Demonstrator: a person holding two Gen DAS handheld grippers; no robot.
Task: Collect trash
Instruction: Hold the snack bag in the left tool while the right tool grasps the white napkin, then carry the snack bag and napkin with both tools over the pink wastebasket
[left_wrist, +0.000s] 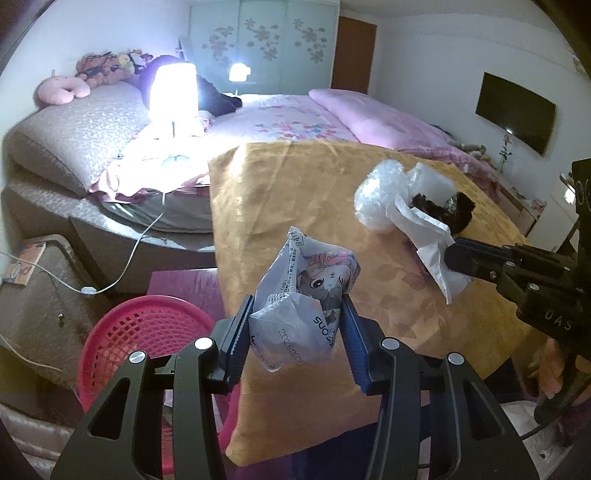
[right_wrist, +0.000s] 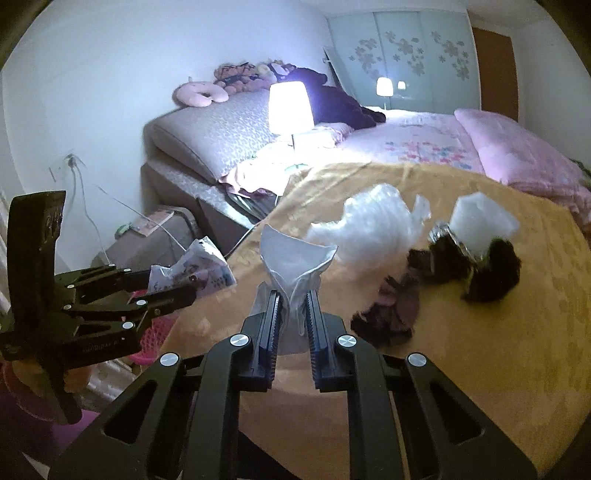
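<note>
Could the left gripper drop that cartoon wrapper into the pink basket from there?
Probably yes: the left gripper holds the cartoon wrapper just beside the pink basket, whose open top shows nothing across it.

Setting: a home bedroom. A bed (left_wrist: 295, 118) with pink floral bedding, a lit lamp (left_wrist: 172, 90) (very bright), plush toys (right_wrist: 243, 75) along the headboard. Floral-patterned wardrobe doors (left_wrist: 266, 40) behind; wall-mounted screen (left_wrist: 515, 110).

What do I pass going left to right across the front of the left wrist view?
Pink basket → printed wrapper clamped in the left gripper → white paper pinched in the right gripper, all in front of the yellow tablecloth.
</note>
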